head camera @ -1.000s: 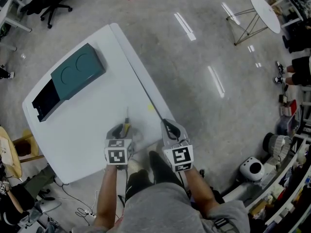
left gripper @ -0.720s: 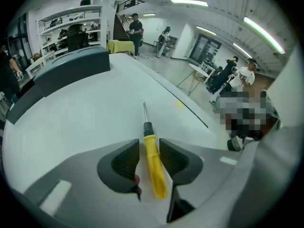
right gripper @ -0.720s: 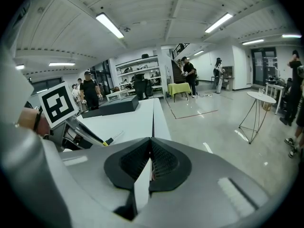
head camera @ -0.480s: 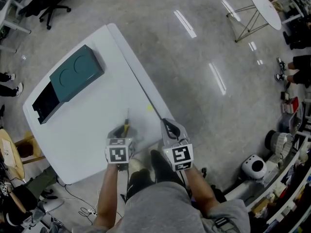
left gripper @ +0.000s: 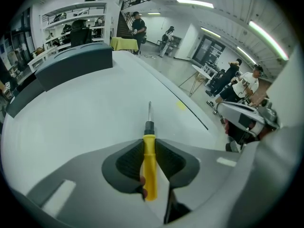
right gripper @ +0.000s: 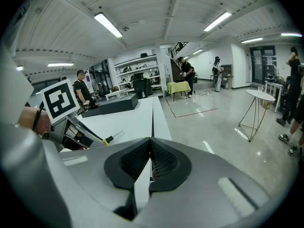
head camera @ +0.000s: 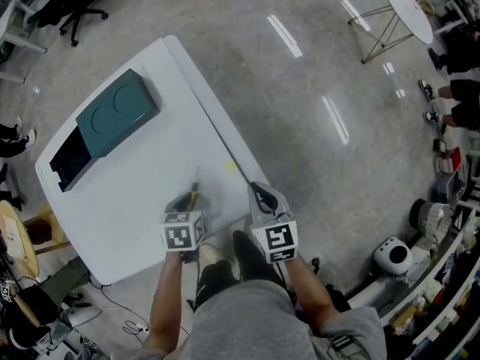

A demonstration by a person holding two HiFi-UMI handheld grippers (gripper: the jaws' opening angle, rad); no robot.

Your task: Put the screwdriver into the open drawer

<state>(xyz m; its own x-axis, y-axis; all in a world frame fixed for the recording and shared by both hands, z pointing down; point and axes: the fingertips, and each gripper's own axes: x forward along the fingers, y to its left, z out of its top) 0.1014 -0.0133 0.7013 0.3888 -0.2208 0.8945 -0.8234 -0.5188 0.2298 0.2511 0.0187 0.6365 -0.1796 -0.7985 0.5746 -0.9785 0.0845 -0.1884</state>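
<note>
A screwdriver (head camera: 194, 195) with a yellow handle (left gripper: 149, 160) lies on the white table (head camera: 142, 178) near its front edge, its thin shaft pointing away from me. My left gripper (head camera: 193, 199) points steeply down over it. Its jaws are closing and both pads touch the handle in the left gripper view. The dark green drawer box (head camera: 118, 109) stands at the table's far left corner, its open drawer (head camera: 70, 157) pulled out to the left. My right gripper (head camera: 261, 195) is shut and empty at the table's right edge; its view shows the screwdriver's tip (right gripper: 115, 136).
A small yellow mark (head camera: 231, 166) sits on the table near its right edge. Grey floor lies to the right, with a round white side table (head camera: 409, 10) far off. Office chairs (head camera: 75, 2), cables and people stand around the room's edges.
</note>
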